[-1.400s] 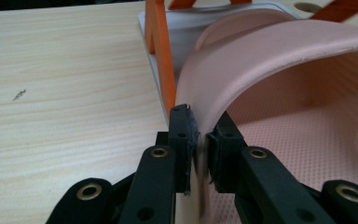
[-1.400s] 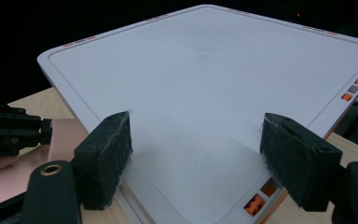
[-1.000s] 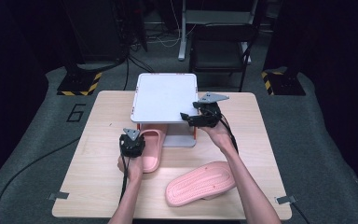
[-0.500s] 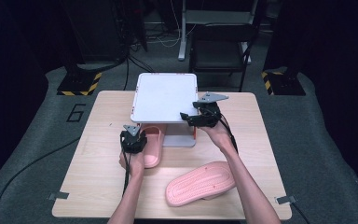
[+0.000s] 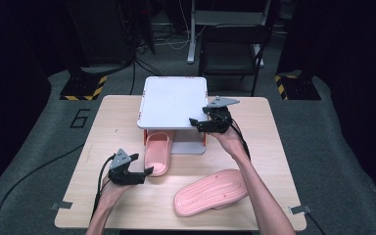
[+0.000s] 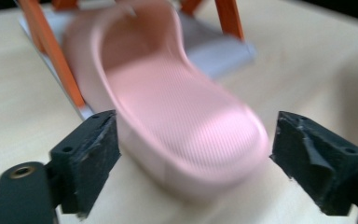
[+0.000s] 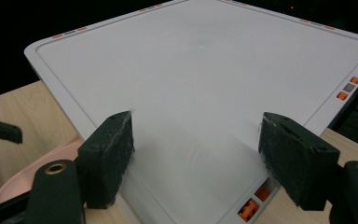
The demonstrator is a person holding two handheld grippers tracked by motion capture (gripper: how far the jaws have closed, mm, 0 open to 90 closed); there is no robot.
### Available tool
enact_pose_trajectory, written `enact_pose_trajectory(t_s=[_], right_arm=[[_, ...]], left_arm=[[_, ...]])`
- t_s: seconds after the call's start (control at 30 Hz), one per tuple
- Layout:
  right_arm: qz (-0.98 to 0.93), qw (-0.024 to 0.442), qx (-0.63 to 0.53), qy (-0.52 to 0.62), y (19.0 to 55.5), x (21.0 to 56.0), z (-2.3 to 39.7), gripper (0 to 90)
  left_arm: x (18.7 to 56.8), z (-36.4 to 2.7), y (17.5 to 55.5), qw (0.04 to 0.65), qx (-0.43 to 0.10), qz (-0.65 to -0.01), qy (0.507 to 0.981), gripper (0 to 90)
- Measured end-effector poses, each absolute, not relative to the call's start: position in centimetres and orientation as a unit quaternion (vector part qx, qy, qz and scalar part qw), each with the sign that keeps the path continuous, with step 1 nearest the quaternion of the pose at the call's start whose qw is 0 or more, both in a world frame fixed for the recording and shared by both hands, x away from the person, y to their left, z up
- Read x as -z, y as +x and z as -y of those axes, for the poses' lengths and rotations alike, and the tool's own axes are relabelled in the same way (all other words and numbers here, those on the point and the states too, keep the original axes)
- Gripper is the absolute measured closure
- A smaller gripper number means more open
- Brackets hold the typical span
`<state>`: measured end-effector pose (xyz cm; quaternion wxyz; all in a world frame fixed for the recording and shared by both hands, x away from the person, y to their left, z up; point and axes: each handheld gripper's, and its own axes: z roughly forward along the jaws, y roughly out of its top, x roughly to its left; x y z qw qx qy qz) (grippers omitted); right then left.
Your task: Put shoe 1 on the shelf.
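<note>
So there's a little white rack (image 5: 174,100) with orange legs sitting toward the 12 o'clock side of the wooden table (image 5: 274,147), and one pink slipper (image 5: 157,152) is tucked toe-first under its top shelf, heel sticking out toward 6 o'clock. The left gripper (image 5: 146,172) sits just off that heel, at about 7 o'clock from the slipper. Its jaws have just been opening and now stand wide apart; in the left gripper view the slipper's (image 6: 177,116) heel lies between the two black pads (image 6: 91,161), but neither pad is pressing on it, so it's let go. That view is a bit blurry, but you can see an orange leg (image 6: 51,51) of the rack beside the slipper.

The right gripper (image 5: 197,122) is up at the rack's 4 o'clock corner, hovering over the edge of the white top. In the right gripper view its jaws are spread apart with only the flat top (image 7: 205,84) beyond them, nothing clamped.

The second slipper (image 5: 210,192) lies sole-up at roughly 5 o'clock on the table, well apart from both grippers and from the rack.
</note>
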<state>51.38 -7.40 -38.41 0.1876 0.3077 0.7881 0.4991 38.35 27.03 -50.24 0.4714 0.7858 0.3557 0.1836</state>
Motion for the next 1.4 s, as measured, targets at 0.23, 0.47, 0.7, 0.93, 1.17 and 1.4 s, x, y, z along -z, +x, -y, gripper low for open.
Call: enact_pose_trajectory(t_s=[0.23,0.47,0.7,0.93,1.17,1.4], right_arm=[[-0.786,0.186,-0.501,0.311,51.4,38.4,7.3,26.1],[-0.788,0.184,-0.499,0.311,51.4,38.4,7.4,26.2],[-0.788,0.184,-0.499,0.311,51.4,38.4,7.4,26.2],[-0.789,0.184,-0.499,0.308,51.4,38.4,7.4,26.2],[-0.788,0.184,-0.500,0.308,51.4,38.4,7.4,26.2],[-0.789,0.184,-0.500,0.305,51.5,38.4,7.5,26.3]], left_arm=[[51.9,-26.2,38.1,0.448,-0.174,-0.361,0.799,7.5],[51.8,-24.8,39.8,0.433,-0.190,-0.377,0.796,10.8],[52.0,-24.0,41.7,0.429,-0.221,-0.407,0.775,14.6],[51.9,-23.2,43.9,0.421,-0.229,-0.440,0.759,14.7],[52.1,-23.3,45.5,0.415,-0.240,-0.461,0.746,14.7],[52.2,-23.5,46.2,0.418,-0.232,-0.470,0.742,14.6]])
